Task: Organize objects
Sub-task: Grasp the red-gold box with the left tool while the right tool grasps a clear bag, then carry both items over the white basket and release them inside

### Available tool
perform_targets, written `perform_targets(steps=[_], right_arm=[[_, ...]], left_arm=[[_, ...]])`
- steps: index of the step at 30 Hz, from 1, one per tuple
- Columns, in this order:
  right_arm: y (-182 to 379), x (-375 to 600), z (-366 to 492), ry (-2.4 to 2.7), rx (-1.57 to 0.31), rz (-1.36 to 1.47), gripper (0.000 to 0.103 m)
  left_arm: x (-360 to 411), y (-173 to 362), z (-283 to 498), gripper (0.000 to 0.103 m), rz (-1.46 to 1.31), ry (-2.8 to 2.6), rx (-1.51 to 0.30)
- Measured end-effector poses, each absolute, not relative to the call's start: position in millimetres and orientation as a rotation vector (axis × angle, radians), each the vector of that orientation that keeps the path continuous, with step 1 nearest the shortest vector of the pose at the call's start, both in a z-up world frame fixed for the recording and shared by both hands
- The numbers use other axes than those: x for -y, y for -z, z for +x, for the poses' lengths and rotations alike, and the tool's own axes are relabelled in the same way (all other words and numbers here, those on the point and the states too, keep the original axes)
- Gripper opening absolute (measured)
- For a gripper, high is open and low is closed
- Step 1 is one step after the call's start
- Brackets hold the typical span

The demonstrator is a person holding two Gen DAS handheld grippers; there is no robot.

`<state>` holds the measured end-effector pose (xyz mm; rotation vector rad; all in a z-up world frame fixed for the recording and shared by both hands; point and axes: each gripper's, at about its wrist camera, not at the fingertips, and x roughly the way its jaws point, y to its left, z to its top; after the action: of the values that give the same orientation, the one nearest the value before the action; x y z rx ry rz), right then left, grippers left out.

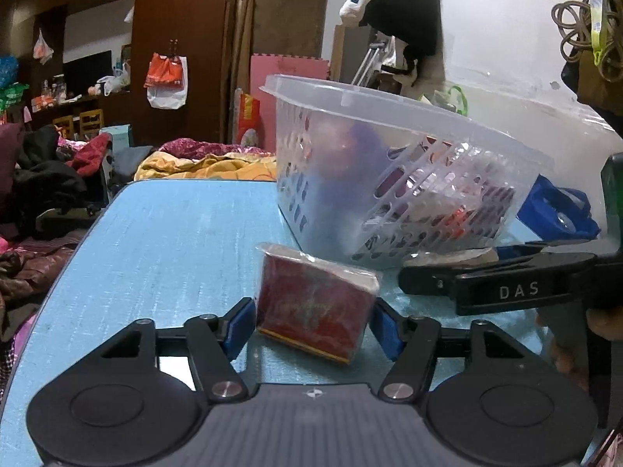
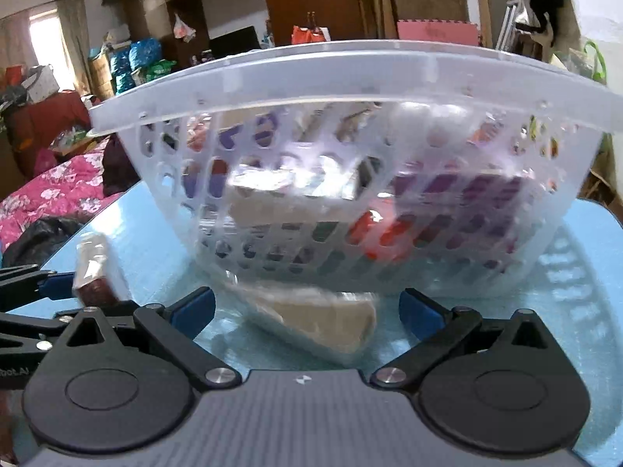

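Observation:
A red box in clear wrap (image 1: 313,311) lies on the light blue table (image 1: 167,249), between the blue pads of my left gripper (image 1: 311,325); the jaws are open with a small gap on each side. A clear perforated plastic basket (image 1: 393,179) holding several items stands just behind it. In the right wrist view the basket (image 2: 342,179) fills the frame. A beige wrapped packet (image 2: 315,323) lies between the wide-open fingers of my right gripper (image 2: 307,309). The red box (image 2: 95,276) shows at the left. The right gripper's black body (image 1: 506,284) reaches in from the right.
A blue bag (image 1: 557,210) lies beside the basket at the right. Beyond the table's rounded far edge are piles of clothes and bedding (image 1: 202,163), a wooden cabinet (image 1: 179,46) and hanging bags. A pink flowered blanket (image 2: 50,202) lies left of the table.

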<state>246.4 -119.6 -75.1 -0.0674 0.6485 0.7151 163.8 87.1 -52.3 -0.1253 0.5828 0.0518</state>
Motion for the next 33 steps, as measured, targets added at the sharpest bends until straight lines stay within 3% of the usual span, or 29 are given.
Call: perform_targets(steps=[3,4,6,7,8,10,22,29,33], right_arm=[[75,119,242,-0.713,-0.642,-0.116,0.084],[75,122,240,-0.712,-0.636,-0.125,0.075],[75,127,236,-0.721,-0.628,-0.145,0.071],[74,131,234,-0.727,-0.624,-0.153,0.065],[73,134,233,-0.734,-0.619,-0.165,0.06],[71,143,228,-0.742,-0.615,-0.165,0.053],[48,192,208,-0.789,-0.513,-0.05,0.052],[-47,209,221,-0.739,-0.307,0.005,0.052],[-77,188,269,-0.694,-0.323,0.001,0.053]], left_arm=[[-87,54,166,0.076,-0.127,-0.058,-0.591],[-88,54,167,0.077,-0.13,-0.06,-0.598],[-89,55,168,0.077,-0.137,-0.053,-0.604],[-91,54,167,0.075,-0.14,-0.052,-0.601],[-90,55,167,0.067,-0.14,-0.051,-0.598],[-91,55,166,0.065,-0.142,-0.048,-0.591],[-87,41,148,0.064,-0.204,-0.002,-0.486],[-60,-51,160,0.064,-0.191,0.054,-0.303],[-53,-89,213,0.064,-0.22,0.043,-0.312]])
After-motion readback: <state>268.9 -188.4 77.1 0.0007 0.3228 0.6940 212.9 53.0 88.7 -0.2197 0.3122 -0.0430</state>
